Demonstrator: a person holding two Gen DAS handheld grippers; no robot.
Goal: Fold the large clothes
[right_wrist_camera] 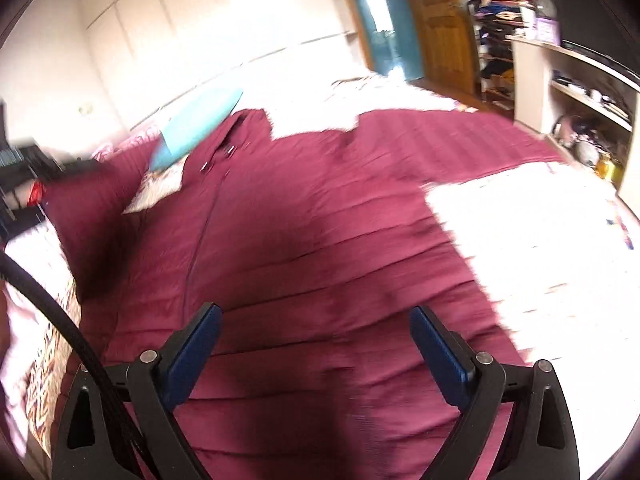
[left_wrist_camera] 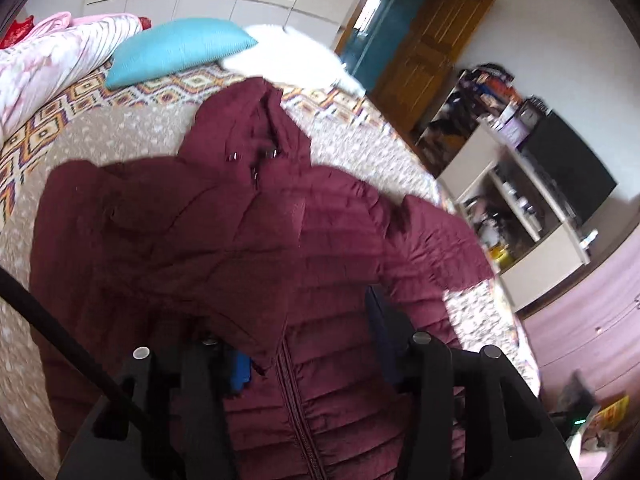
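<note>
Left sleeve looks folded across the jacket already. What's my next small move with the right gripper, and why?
Probably lower the right gripper and close on the jacket's outstretched sleeve. Its jaws are open and empty over the body, while that sleeve lies spread toward the shelves. The left gripper sits wide over the zipper.

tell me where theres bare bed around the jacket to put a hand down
Free patches: the bedspread right of the hood, up to the white fur throw; and the bed's left strip beside the folded sleeve. Crowded: the head end, with the teal pillow and rolled quilt. The maroon jacket fills the middle.
</note>
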